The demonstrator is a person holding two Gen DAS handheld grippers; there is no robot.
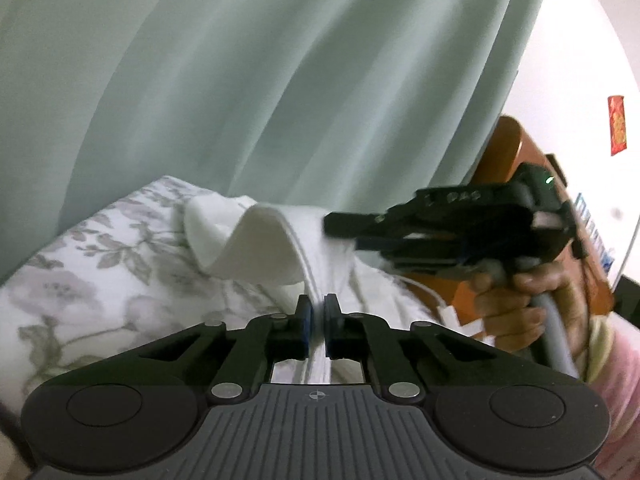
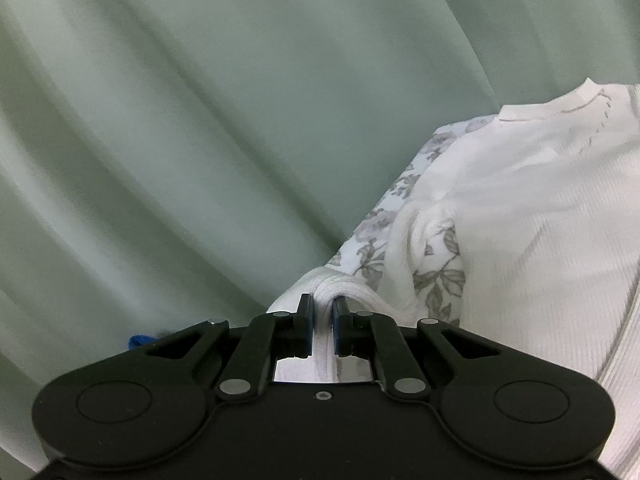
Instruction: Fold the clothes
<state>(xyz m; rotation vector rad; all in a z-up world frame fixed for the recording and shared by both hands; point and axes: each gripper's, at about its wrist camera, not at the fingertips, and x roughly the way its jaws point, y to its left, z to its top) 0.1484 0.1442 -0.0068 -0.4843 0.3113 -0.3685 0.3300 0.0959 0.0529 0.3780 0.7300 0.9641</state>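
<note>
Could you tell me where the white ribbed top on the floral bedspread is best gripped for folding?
Grip the white ribbed top by its thick seamed edge, coming in nearly level from the near side. There the cloth bunches into a ridge that tongs can pinch, as the left tongs and right tongs do.

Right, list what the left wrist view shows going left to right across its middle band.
Floral bedsheet → raised fold of the white garment → right gripper → hand holding it → orange-brown board → red paper on the wall.

shirt (image 2: 520, 200) on bedsheet (image 1: 100, 280), curtain (image 1: 240, 80) behind
</note>
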